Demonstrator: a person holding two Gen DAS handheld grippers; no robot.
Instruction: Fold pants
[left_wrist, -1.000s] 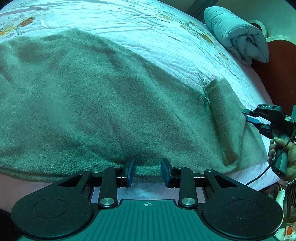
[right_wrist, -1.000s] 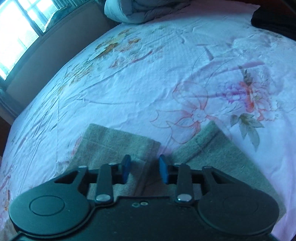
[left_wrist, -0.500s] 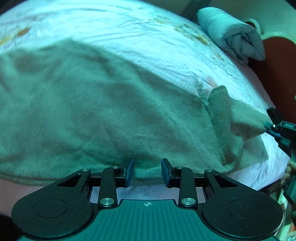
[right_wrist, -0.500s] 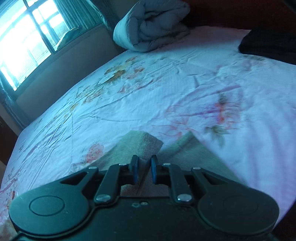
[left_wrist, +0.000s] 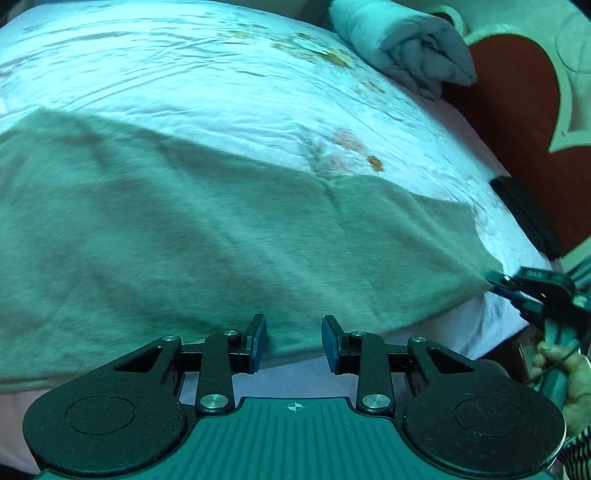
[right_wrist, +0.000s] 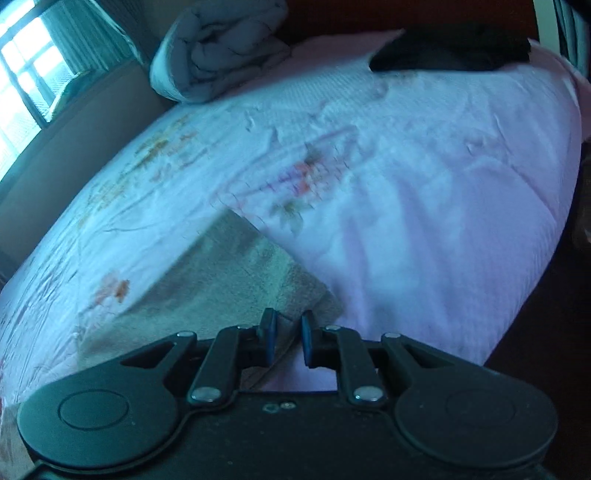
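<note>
The grey-green fleece pants (left_wrist: 207, 236) lie spread across the flowered bed sheet (left_wrist: 221, 85). My left gripper (left_wrist: 293, 341) is open at the pants' near edge, with the edge between its pads. My right gripper (right_wrist: 288, 338) is shut on a corner of the pants (right_wrist: 236, 280) and lifts it off the sheet. In the left wrist view the right gripper (left_wrist: 496, 282) shows at the right, pulling that corner taut toward the bed's side.
A rolled grey duvet (left_wrist: 402, 44) lies at the head of the bed, by the red headboard (left_wrist: 517, 110). A dark folded garment (right_wrist: 450, 48) lies at the bed's far corner. A window (right_wrist: 26, 81) is at the left.
My right gripper shut on the pants' folded-over corner and pulled it out to the right, unfolding and stretching it. My left gripper stayed open at the near edge.
</note>
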